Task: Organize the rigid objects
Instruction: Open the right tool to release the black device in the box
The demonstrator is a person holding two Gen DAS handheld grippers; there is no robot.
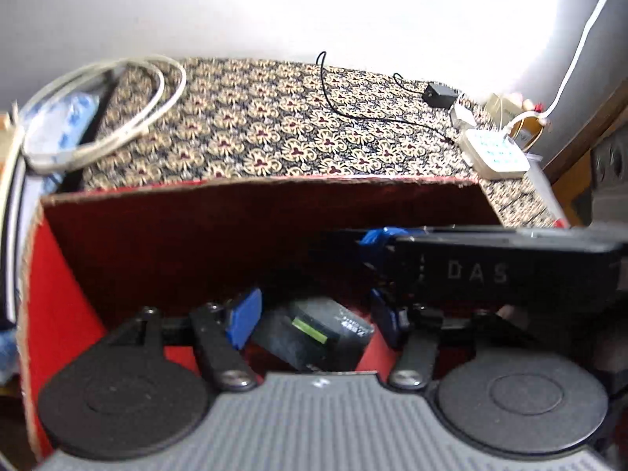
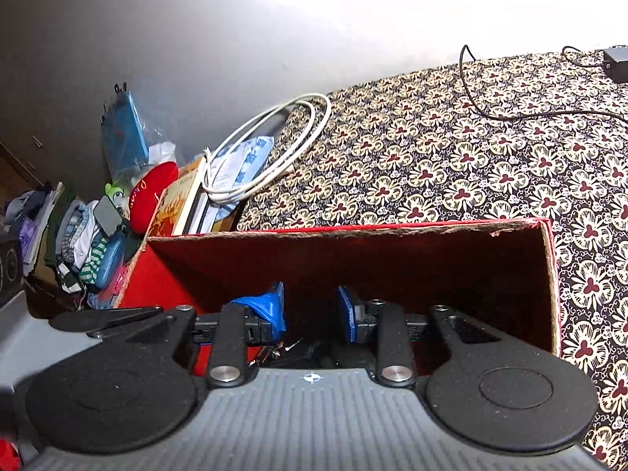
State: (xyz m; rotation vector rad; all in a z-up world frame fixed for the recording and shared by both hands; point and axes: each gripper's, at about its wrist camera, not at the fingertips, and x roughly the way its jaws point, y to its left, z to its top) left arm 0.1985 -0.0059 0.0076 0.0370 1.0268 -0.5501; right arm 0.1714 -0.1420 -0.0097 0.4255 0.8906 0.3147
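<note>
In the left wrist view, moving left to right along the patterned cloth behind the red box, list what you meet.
Coiled white cable → thin black wire → small black adapter → white keypad device.

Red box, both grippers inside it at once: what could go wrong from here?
1. The left gripper hangs open over a black device with a green label, and the right gripper crosses close beside it: they could collide.
2. The red box has thin cardboard walls; a finger catching the rim could shift or tip it.
</note>
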